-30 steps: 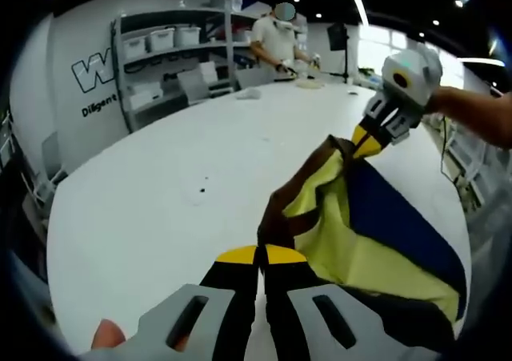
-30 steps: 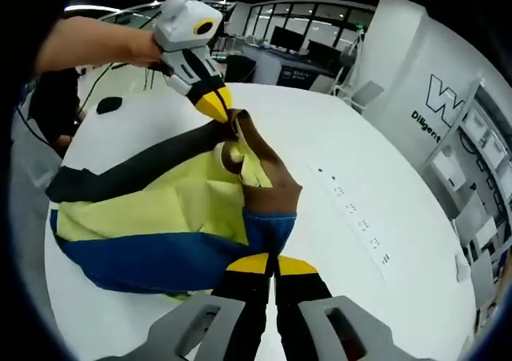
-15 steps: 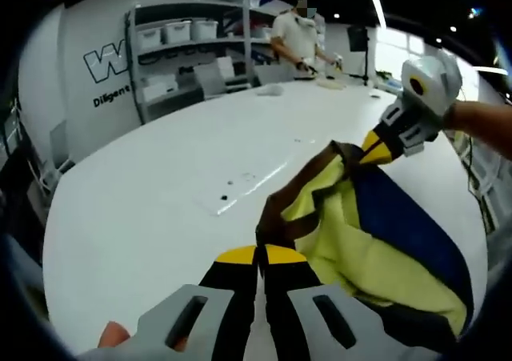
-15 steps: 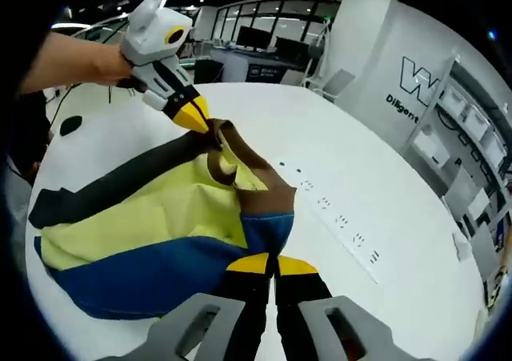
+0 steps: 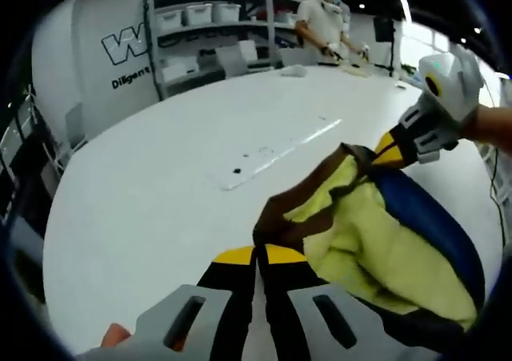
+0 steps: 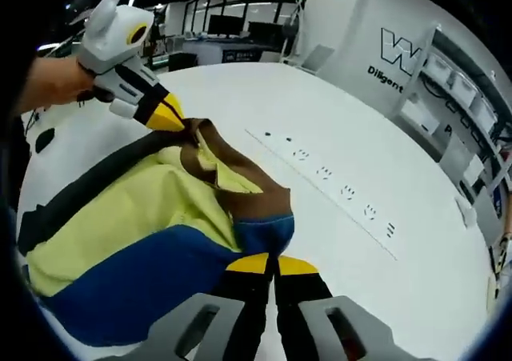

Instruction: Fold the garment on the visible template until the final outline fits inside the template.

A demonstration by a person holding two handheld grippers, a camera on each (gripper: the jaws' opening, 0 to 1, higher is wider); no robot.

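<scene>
Both tools, left [image 5: 258, 255] & right [image 6: 270, 259], clamp garment [image 6: 152, 241] over white table [image 5: 152, 193]; shelving [image 5: 204, 33] behind.

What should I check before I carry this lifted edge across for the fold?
1. Left tool shut on the garment: ok, brown edge pinched at its tips.
2. Right tool shut on the garment: ok, blue corner held.
3. Edge taut between the tools: not ok, brown trim sags in folds.
4. Template outline in view: cannot tell; I see a pale strip with dark marks on the table.
5. Garment fully in view: not ok, cut off at the picture edges.
</scene>
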